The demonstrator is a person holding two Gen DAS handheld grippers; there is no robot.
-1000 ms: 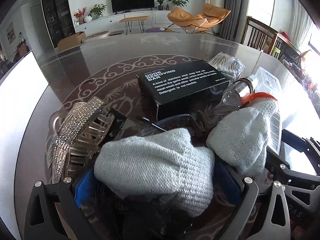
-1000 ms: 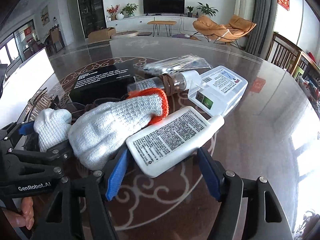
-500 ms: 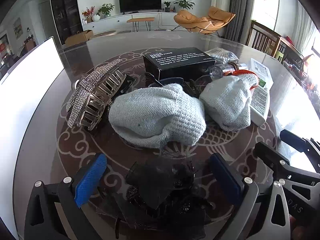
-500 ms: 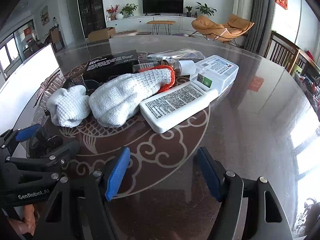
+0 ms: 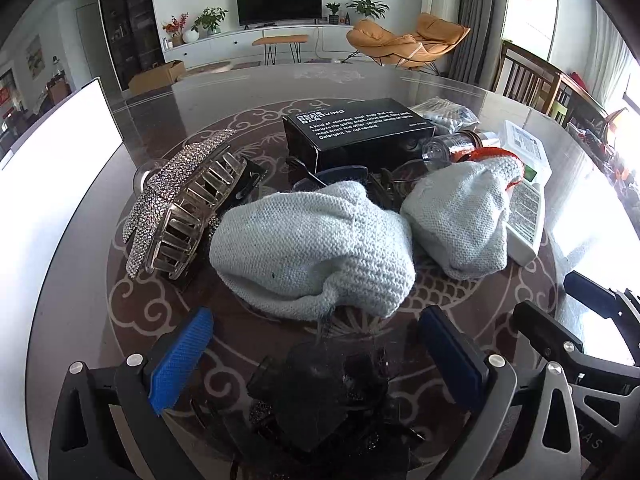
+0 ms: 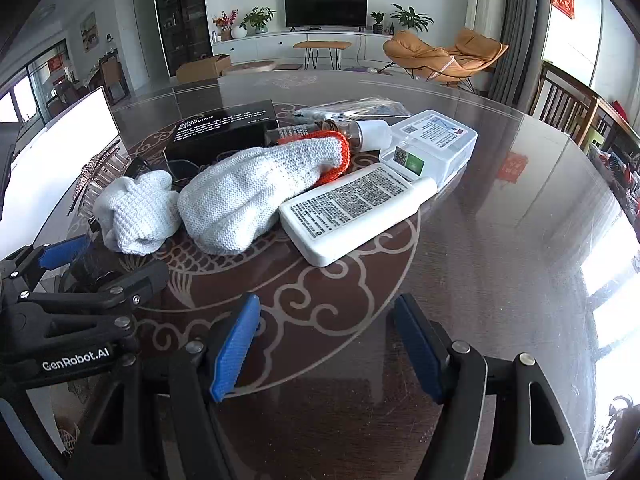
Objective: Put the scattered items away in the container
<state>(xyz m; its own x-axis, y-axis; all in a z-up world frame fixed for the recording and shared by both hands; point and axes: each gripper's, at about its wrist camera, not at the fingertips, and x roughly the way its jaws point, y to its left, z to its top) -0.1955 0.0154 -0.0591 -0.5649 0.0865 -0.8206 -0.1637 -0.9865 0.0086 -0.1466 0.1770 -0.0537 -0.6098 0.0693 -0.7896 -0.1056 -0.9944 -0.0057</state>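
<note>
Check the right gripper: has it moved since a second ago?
Yes. The right gripper has pulled back from the white bottle, which lay between its fingers a second ago and now lies well ahead on the table.

Bright daylight from the right glares off the table [image 6: 520, 208]; fisheye-warped edges.

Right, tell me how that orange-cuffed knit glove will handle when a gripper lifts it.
The orange-cuffed glove looks soft and slumped, so it will probably droop rather than hold shape. Its coarse knit should grip well, not slip. It rests against the white bottle, so lifting it might nudge that.
</note>
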